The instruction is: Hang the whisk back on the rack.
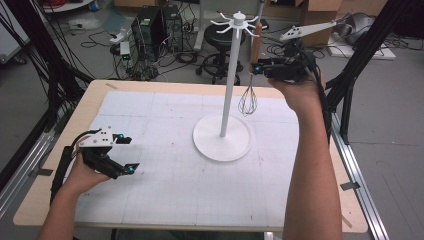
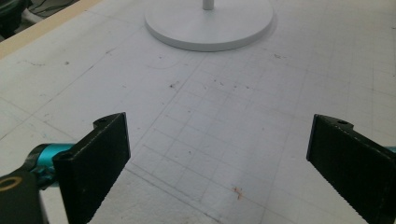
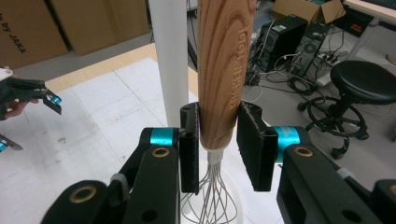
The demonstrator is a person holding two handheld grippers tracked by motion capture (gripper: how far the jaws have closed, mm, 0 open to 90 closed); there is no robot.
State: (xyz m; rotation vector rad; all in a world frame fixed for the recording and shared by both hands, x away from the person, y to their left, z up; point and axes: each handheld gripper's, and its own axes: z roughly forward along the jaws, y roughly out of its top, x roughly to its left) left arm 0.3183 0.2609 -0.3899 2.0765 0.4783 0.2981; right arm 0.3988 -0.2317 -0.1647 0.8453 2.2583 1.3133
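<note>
Right gripper (image 3: 218, 140) raised beside the stand (image 1: 229, 90), its jaws pinching the wooden handle low down on the whisk (image 3: 223, 70); whisk hanging upright, wires down, top of handle up at a hook of the stand's crown; whether it is hanging on the hook I cannot tell. Left gripper (image 1: 123, 154) resting low over the worktop (image 1: 165, 200), well apart from the stand, jaws spread, nothing between them. Judgement: hanging nearly done, or unhooking just beginning; release or lift-off is remaining.
</note>
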